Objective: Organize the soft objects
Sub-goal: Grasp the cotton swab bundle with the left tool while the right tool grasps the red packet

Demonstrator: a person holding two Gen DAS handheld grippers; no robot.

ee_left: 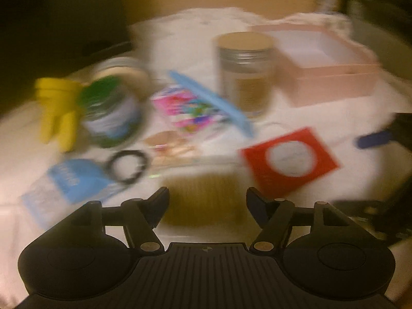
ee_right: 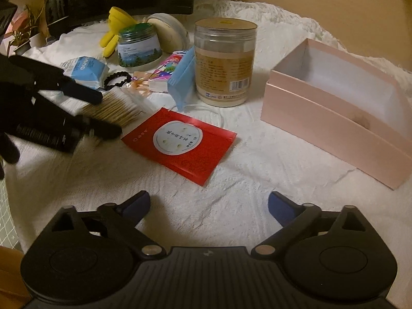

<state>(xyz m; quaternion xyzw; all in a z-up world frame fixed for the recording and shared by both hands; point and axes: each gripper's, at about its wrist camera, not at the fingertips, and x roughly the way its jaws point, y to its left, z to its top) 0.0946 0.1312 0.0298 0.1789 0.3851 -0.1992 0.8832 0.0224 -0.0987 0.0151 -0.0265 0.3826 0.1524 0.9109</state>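
White textured cloth covers the table. On it, the flat red packet with a round pale label lies at twelve o'clock from the right gripper, whose jaws are spread wide and empty. The left gripper, at nine o'clock, stands spread around the bundle of cotton swabs. At two o'clock sits the open pink cardboard box.

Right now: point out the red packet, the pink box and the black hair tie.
red packet (ee_right: 180, 144): right wrist view, on its round white label.
pink box (ee_right: 329, 128): right wrist view, on its near outer wall.
black hair tie (ee_right: 117, 80): right wrist view, on its band.
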